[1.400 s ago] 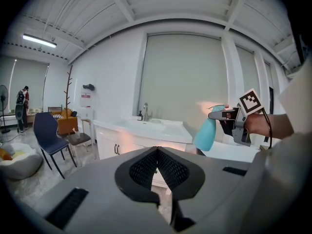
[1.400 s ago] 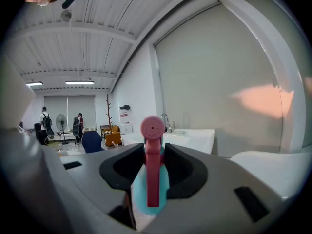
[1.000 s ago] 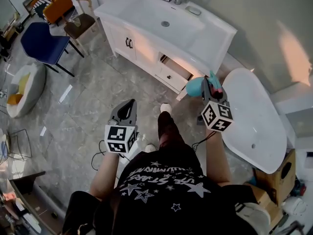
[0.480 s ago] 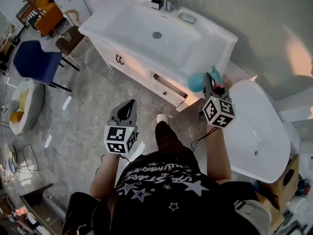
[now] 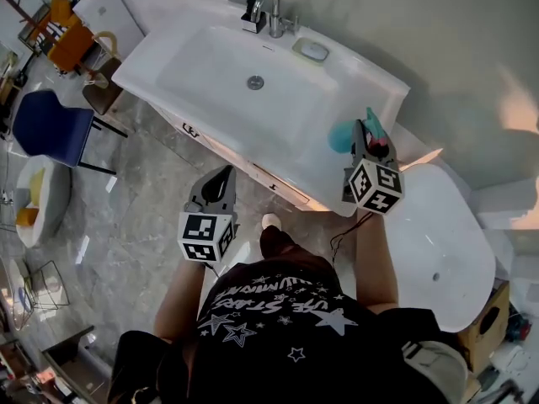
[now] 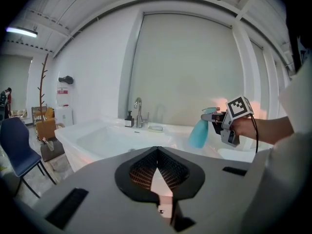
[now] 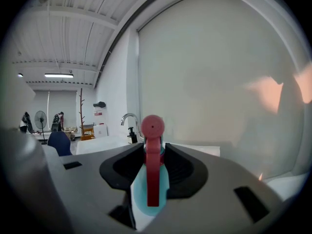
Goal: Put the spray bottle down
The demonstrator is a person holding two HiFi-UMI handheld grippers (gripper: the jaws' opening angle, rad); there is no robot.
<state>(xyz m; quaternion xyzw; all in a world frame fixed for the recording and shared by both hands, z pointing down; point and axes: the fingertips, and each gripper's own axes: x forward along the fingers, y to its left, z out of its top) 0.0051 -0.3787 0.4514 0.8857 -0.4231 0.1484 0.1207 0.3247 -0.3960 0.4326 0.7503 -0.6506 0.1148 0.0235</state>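
A teal spray bottle (image 5: 339,135) with a red trigger is held in the air over the right end of the white vanity counter (image 5: 383,82). My right gripper (image 5: 367,138) is shut on its neck. In the right gripper view the red trigger and teal body (image 7: 141,191) sit between the two jaws of the right gripper (image 7: 155,147). The left gripper view shows the spray bottle (image 6: 197,134) hanging from the right gripper (image 6: 217,117) above the counter. My left gripper (image 5: 221,180) hovers in front of the vanity, shut and empty; its tips (image 6: 156,151) meet.
The basin (image 5: 210,66) has a faucet (image 5: 274,11), a dark soap dispenser (image 5: 250,17) and a soap dish (image 5: 313,50) along its back edge. A white bathtub (image 5: 446,234) lies to the right. A blue chair (image 5: 46,129) stands on the grey floor at the left.
The person has stepped up to the vanity. Both grippers moved forward with them, and the bottle went from beside the bathtub to above the counter's right end.
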